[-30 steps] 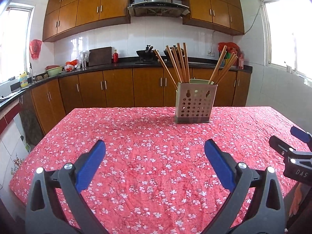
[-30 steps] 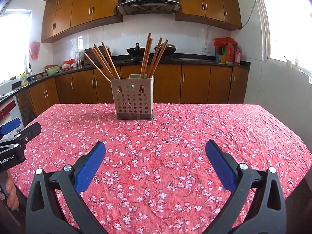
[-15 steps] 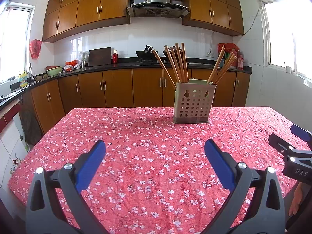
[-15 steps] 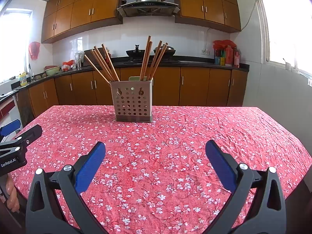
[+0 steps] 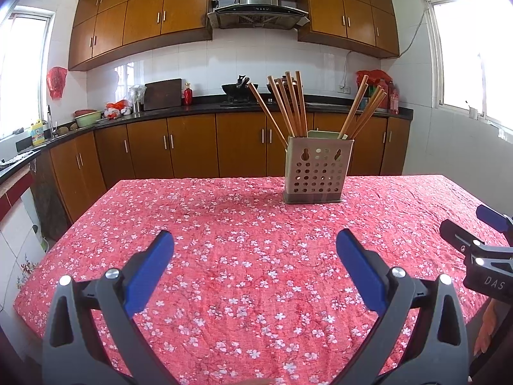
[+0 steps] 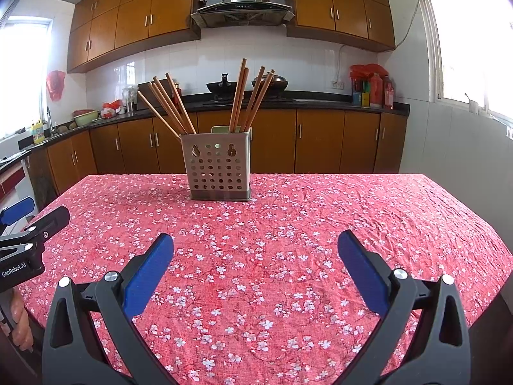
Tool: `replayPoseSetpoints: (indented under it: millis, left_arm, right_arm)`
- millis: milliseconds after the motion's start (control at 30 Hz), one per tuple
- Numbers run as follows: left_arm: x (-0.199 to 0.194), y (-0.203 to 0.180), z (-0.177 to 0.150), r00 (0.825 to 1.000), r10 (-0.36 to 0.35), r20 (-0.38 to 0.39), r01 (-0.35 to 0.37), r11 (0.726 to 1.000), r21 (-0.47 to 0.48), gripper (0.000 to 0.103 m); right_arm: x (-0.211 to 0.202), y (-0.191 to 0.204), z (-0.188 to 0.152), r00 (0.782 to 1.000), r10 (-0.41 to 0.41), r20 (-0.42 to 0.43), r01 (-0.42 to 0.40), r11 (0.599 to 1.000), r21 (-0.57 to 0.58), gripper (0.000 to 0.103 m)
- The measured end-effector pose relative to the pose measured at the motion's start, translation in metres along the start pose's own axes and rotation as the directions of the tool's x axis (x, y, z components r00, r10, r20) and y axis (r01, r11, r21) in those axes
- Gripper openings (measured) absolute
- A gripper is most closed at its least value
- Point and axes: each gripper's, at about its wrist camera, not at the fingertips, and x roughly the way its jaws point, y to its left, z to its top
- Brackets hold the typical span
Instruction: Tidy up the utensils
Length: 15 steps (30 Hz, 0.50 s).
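Observation:
A perforated metal utensil holder (image 5: 315,171) stands at the far side of the table, also in the right wrist view (image 6: 219,166). Several wooden chopsticks (image 5: 288,106) stand in it in two leaning bunches, seen in the right wrist view too (image 6: 243,94). My left gripper (image 5: 255,256) is open and empty, above the near part of the table, well short of the holder. My right gripper (image 6: 255,256) is open and empty, likewise back from the holder. Each gripper shows at the edge of the other's view.
The table carries a red flowered cloth (image 5: 243,243). Behind it run brown kitchen cabinets (image 5: 179,147) with a dark counter, a wok (image 5: 235,88) and bottles (image 6: 375,89). A range hood (image 5: 258,9) hangs above. A window (image 6: 471,41) is on the right wall.
Both grippers have drawn back and dropped slightly from the holder, which sits a little higher in both views. Both stay open.

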Motion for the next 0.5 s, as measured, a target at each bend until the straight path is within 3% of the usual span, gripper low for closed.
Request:
replayPoseSetpoints:
  millis: [500]
  left_arm:
    - [-0.0012,-0.0011,0.0010,1.000,-0.002,0.002,0.002,1.000,0.002,0.099]
  right_arm:
    - [0.0003,0.0003,-0.0001,1.000,0.000,-0.001,0.000,1.000,0.002,0.101]
